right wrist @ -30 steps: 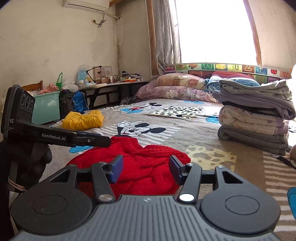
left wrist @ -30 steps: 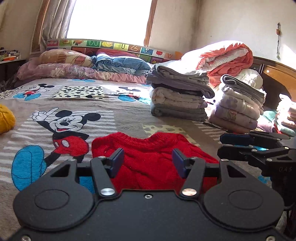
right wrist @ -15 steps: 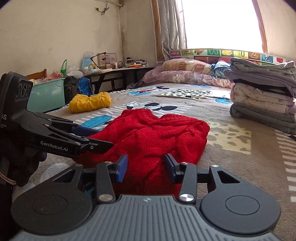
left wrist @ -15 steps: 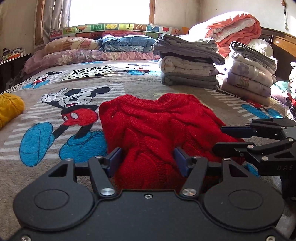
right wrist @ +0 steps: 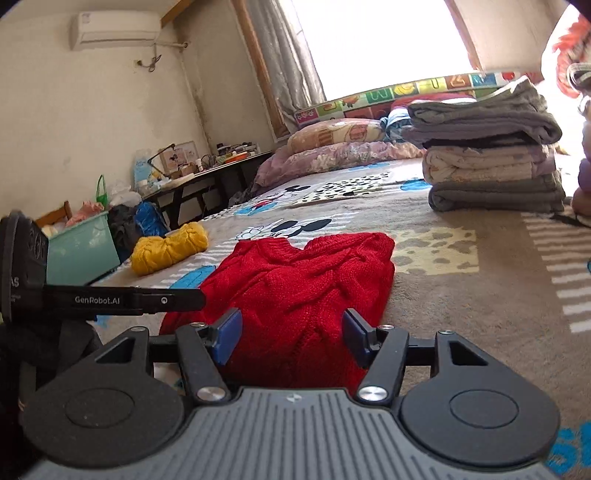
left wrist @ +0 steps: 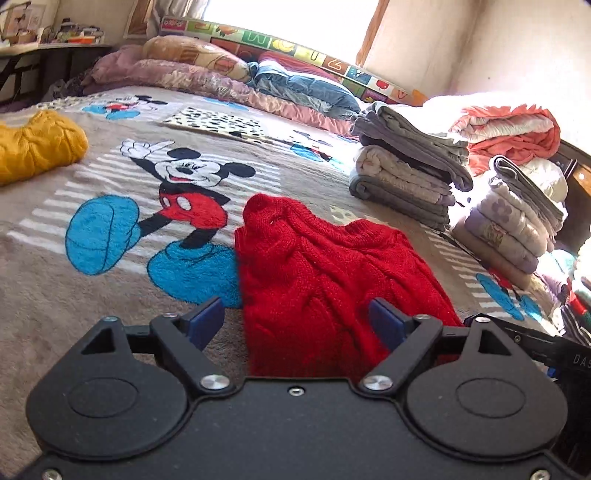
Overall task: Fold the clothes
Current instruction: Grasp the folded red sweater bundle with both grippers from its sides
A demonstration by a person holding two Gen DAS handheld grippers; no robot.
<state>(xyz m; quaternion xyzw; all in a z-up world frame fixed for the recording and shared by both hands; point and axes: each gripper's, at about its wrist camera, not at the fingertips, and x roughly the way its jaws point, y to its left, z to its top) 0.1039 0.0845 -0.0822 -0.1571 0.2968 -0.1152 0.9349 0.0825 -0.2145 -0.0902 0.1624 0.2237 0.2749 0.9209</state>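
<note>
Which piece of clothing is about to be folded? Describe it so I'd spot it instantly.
On the Mickey Mouse blanket, look just in front of both open grippers. A red cable-knit sweater lies there, unfolded. Its only knit neighbour, the yellow sweater, sits bunched near the bed's edge.

A home bedroom: bed (left wrist: pixel 110 280), pillows (left wrist: pixel 192 61), wall air conditioner (right wrist: pixel 115 29), curtained window (right wrist: pixel 369 44).
</note>
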